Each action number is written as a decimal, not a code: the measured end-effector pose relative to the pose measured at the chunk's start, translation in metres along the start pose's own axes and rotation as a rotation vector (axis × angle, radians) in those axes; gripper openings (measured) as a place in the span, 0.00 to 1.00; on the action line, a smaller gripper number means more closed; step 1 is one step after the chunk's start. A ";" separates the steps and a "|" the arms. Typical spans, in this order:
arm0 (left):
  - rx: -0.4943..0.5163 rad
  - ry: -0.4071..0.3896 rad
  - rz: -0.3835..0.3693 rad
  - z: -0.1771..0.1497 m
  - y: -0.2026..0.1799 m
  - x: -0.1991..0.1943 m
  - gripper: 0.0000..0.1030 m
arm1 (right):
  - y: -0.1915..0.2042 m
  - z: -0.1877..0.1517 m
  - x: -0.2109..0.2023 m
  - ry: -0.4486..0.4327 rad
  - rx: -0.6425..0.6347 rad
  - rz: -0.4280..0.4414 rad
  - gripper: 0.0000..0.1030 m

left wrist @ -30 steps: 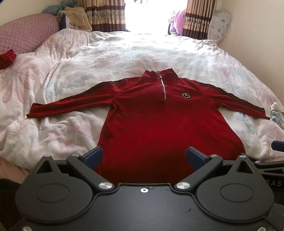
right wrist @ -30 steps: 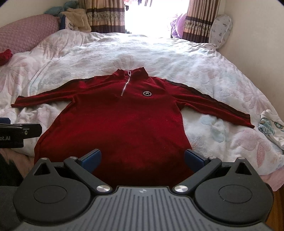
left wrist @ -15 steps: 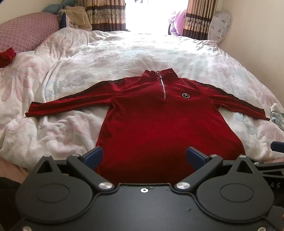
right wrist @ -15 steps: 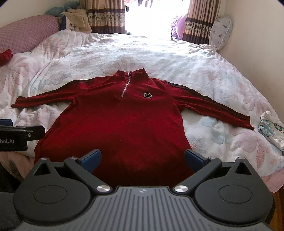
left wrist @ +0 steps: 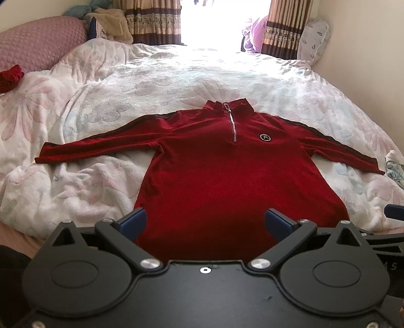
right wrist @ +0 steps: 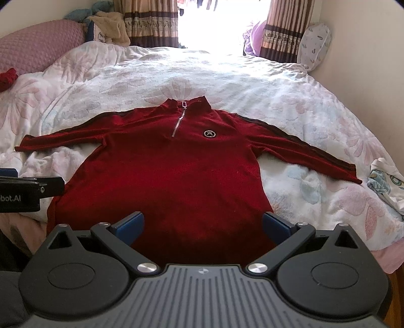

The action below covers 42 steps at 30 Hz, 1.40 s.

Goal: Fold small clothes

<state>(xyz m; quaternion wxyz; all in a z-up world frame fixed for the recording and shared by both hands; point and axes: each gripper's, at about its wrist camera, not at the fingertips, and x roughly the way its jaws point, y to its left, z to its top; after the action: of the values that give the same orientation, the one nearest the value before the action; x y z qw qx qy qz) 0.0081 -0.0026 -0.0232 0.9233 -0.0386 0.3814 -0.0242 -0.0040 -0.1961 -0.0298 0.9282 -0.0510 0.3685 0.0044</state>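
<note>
The red zip-neck top (left wrist: 222,171) lies flat and face up on the floral quilt (left wrist: 156,83), straight ahead of both your grippers, its collar pointing away from you and both sleeves spread wide to either side. Your left gripper (left wrist: 205,222) hangs just above the hem, jaws spread wide with nothing between them; its blue pads (left wrist: 132,221) frame the lower middle of the garment without touching it. Your right gripper (right wrist: 203,223) sits the same way, fully parted and empty, over the hem's right half. From the right wrist view, the left gripper's black body shows at the far left edge, just beside the top's lower left corner.

The short zipper (right wrist: 178,123) runs down from the collar, and a round badge (right wrist: 208,133) sits on the chest to the right of it. Dark stripes run along the upper edge of each sleeve. Beyond the right cuff, near the quilt's edge, lies a small white patterned garment (right wrist: 386,184). Far ahead are curtains (left wrist: 154,21) and a bright window, with a pink pillow (left wrist: 38,45) off to the far left.
</note>
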 end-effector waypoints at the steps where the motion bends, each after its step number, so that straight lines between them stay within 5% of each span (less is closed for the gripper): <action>1: -0.001 -0.002 0.004 -0.001 0.000 0.001 1.00 | 0.000 0.000 0.000 0.004 -0.002 0.000 1.00; 17: 0.033 -0.051 0.071 -0.006 -0.007 0.019 1.00 | -0.005 -0.003 0.014 -0.015 0.051 0.031 1.00; 26: -0.026 -0.075 0.114 0.042 0.034 0.069 1.00 | -0.013 0.014 0.046 -0.057 0.072 0.056 1.00; 35: -0.214 -0.110 0.365 0.125 0.186 0.147 1.00 | -0.021 0.064 0.091 -0.133 0.062 0.073 1.00; 42: -0.403 0.000 0.553 0.162 0.335 0.237 1.00 | -0.014 0.090 0.133 -0.130 0.007 0.041 1.00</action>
<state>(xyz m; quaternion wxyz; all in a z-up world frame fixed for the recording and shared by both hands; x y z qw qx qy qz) 0.2950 0.3219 -0.1055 0.8687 -0.1152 0.3746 0.3029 0.1553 -0.2047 -0.0548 0.9501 -0.0397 0.3083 0.0255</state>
